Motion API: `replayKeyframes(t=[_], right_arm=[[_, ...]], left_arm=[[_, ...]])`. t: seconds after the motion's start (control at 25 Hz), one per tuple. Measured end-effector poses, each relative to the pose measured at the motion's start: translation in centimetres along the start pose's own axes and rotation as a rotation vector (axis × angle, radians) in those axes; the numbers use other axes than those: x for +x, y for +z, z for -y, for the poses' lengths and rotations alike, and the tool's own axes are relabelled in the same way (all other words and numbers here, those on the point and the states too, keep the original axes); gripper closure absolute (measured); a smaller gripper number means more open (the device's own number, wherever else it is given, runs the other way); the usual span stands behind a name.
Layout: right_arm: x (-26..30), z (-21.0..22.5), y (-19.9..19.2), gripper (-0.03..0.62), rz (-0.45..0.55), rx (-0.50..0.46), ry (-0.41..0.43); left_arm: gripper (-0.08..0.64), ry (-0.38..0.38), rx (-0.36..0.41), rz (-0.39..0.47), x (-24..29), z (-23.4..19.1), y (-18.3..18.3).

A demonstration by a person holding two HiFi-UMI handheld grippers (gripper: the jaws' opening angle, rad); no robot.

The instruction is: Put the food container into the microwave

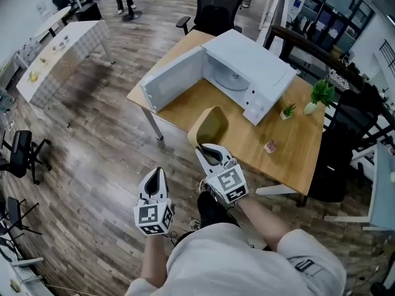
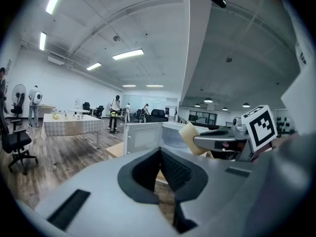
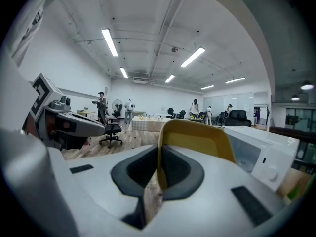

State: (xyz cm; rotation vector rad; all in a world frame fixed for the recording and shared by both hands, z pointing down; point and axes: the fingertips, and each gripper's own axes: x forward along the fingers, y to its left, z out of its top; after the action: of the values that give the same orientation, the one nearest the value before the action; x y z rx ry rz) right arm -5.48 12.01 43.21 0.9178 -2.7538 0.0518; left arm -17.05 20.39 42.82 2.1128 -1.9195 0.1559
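A tan, yellow-rimmed food container (image 1: 210, 127) is tilted on edge in front of the wooden table (image 1: 296, 156), with my right gripper (image 1: 207, 150) shut on its rim. In the right gripper view the container (image 3: 197, 139) rises from between the closed pads (image 3: 175, 169). The white microwave (image 1: 247, 73) stands on the table with its door (image 1: 173, 80) swung open to the left and its cavity showing. My left gripper (image 1: 155, 175) hangs lower left over the floor, shut on nothing. The left gripper view shows the container (image 2: 190, 137) and the microwave (image 2: 148, 135) ahead.
Two small potted plants (image 1: 320, 94) (image 1: 287, 110) and a small object (image 1: 270, 146) sit on the table right of the microwave. A black office chair (image 1: 216, 5) stands behind the table. A checkered table (image 1: 62, 48) and another chair (image 1: 24, 153) are to the left.
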Motion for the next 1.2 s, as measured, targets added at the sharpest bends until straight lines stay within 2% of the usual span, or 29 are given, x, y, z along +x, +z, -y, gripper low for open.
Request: replayKeyframes(t=[0.2, 0.32, 0.48, 0.64, 0.96, 1.2], right_arm=[[4.5, 4.9, 0.4, 0.566, -0.012, 0.001, 0.009], [6.3, 7.0, -0.1, 0.566, -0.028, 0.014, 0.003], [7.8, 10.2, -1.5, 0.566, -0.080, 0.006, -0.001], [9.0, 12.8, -3.3, 0.566, -0.130, 0.002, -0.001], [11.6, 15.0, -4.8, 0.566, -0.183, 0.009, -0.043], [13.8, 16.9, -6.3, 0.565, -0.256, 0.008, -0.129]], left_arm=[[0.548, -0.036, 0.024, -0.033, 7.3, -0.7, 1.7], [0.548, -0.089, 0.048, -0.079, 11.2, -0.6, 1.7], [0.548, -0.169, 0.043, -0.145, 16.7, 0.5, 1.0], [0.548, -0.214, 0.056, -0.167, 21.0, 1.8, 0.9], [0.548, -0.325, 0.049, -0.226, 26.4, 2.2, -0.2], [0.548, -0.479, 0.076, -0.268, 31.0, 2.0, -0.6]])
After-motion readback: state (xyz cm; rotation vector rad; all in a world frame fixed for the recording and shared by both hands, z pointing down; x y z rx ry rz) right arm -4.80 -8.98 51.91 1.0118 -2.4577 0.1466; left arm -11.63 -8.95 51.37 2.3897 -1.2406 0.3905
